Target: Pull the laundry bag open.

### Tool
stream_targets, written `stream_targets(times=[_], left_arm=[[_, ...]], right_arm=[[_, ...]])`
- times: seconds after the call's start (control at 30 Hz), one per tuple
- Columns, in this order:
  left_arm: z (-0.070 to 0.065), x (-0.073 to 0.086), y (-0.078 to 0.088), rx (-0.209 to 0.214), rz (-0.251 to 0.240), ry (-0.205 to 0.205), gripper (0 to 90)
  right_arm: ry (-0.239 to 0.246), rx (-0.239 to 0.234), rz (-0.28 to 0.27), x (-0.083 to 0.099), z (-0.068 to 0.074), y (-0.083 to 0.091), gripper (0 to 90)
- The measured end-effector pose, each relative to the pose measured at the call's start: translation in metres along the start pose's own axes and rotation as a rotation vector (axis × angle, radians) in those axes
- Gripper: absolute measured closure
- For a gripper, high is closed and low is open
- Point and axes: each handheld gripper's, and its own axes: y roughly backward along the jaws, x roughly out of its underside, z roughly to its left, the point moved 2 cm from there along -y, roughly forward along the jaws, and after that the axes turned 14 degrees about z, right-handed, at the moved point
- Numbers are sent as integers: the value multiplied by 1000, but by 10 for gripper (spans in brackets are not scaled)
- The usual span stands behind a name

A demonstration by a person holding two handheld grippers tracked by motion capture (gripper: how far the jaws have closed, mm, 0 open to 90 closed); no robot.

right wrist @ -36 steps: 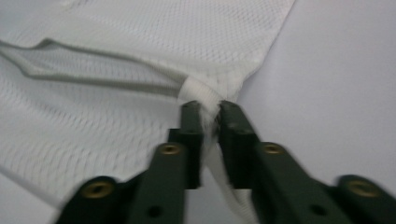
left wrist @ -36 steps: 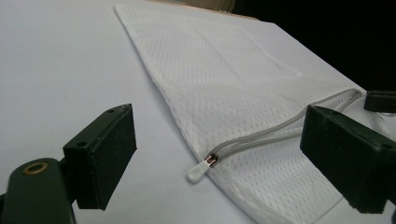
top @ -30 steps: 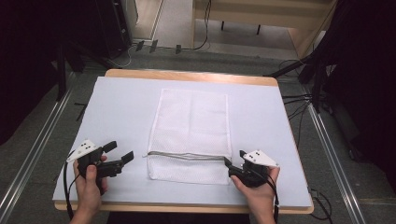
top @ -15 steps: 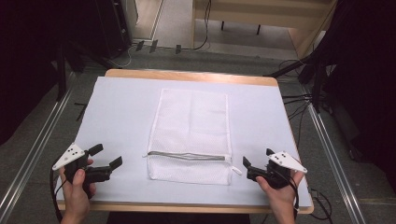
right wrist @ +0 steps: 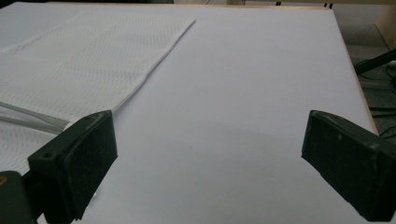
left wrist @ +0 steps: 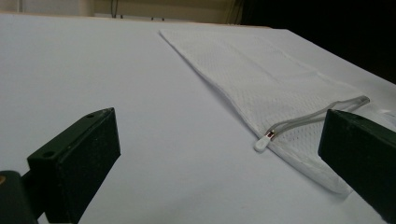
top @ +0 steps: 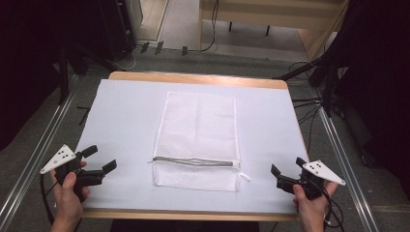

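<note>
1. Bag point(top: 198, 140), a white mesh one, lies flat at the middle of the table, held by neither gripper; its grey zip point(top: 196, 162) runs across it near the person's end.
2. Left gripper point(top: 100, 159) has its jaws spread wide with nothing between them, after opening over the last moments. It hangs over the table's near left corner, well apart from the bag's left edge.
3. Right gripper point(top: 287, 168) likewise shows its jaws wide apart and empty, having just been opening. It sits at the near right corner, well clear of the bag's right edge.
4. From the left gripper view, the black jaws frame bare tabletop, with the bag point(left wrist: 261, 79) stretching away beyond them and the small white zip pull point(left wrist: 261, 143) lying on the sheet at the bag's near corner.
5. From the right gripper view, the jaws stand over plain sheet; the bag point(right wrist: 88, 60) lies off to the left, its grey zip point(right wrist: 32, 122) partly hidden behind the left jaw.
6. A second small white tab point(top: 244, 177) sticks out at the bag's near right corner in the high view; it may be a zip end, though it is too small to tell.
7. Each gripper is held in one hand point(top: 67, 195), forearms entering from the bottom edge, a grey three-cornered plate on top of each tool.
8. White sheet point(top: 125, 111) covers the wooden table point(top: 193, 77), whose rim shows along the far edge.
</note>
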Motion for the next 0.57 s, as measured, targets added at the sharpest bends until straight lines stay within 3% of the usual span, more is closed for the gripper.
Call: stream_targets(times=[0.13,0.4,0.57], left_arm=[[10,2,6,-1,-14,19,0],[17,5,10,-11,-16,40,0],[13,6,7,-9,-1,20,0]], right_arm=[[-37,-9,-18,5,-17,10,29],[-102,36,-16,18,-51,16,28],[-97,34,-14,17,-50,14,28]])
